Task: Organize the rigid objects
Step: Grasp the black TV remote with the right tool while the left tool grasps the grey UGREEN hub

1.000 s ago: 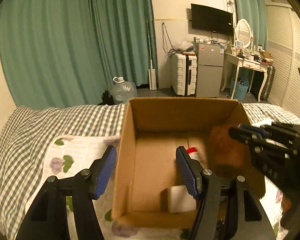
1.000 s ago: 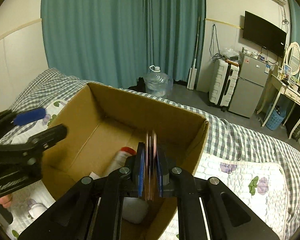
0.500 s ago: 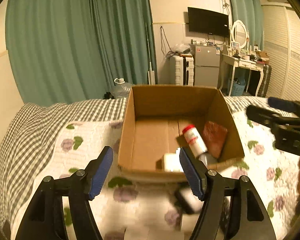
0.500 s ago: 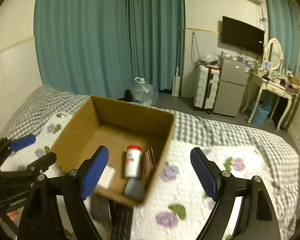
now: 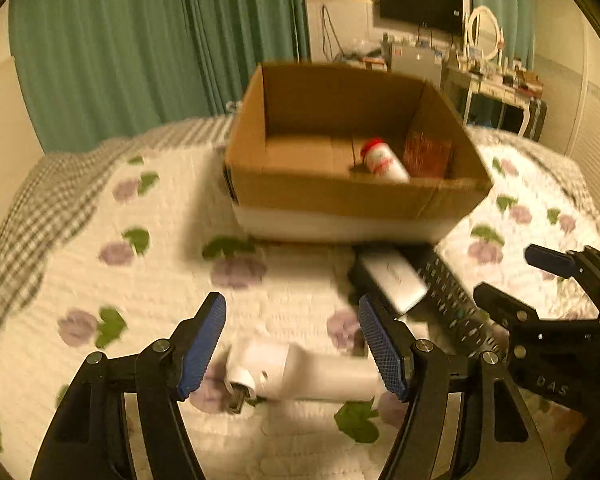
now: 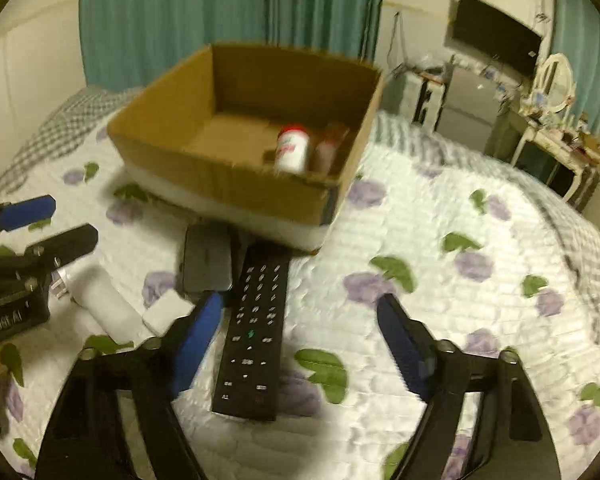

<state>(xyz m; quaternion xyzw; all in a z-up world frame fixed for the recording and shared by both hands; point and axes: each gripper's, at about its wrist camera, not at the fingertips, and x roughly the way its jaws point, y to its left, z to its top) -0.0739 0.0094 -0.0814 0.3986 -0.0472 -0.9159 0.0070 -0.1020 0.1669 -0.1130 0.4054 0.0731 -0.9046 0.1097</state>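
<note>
Box (image 6: 228,184) sits upper centre on bed (image 6: 480,240), bottle (image 6: 292,152) inside; remote (image 6: 256,332) lies below it, charger (image 6: 100,304) lower left.

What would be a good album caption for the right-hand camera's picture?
Empty right tongs closing above a black remote on a flowered quilt, cardboard box beyond.

We see a bed with a flowered quilt (image 6: 440,208). On it lie a cardboard box (image 6: 228,184), a black remote (image 6: 256,320), a dark flat case (image 6: 206,260), a white tube (image 5: 308,372) and a small white block (image 6: 166,310).
</note>
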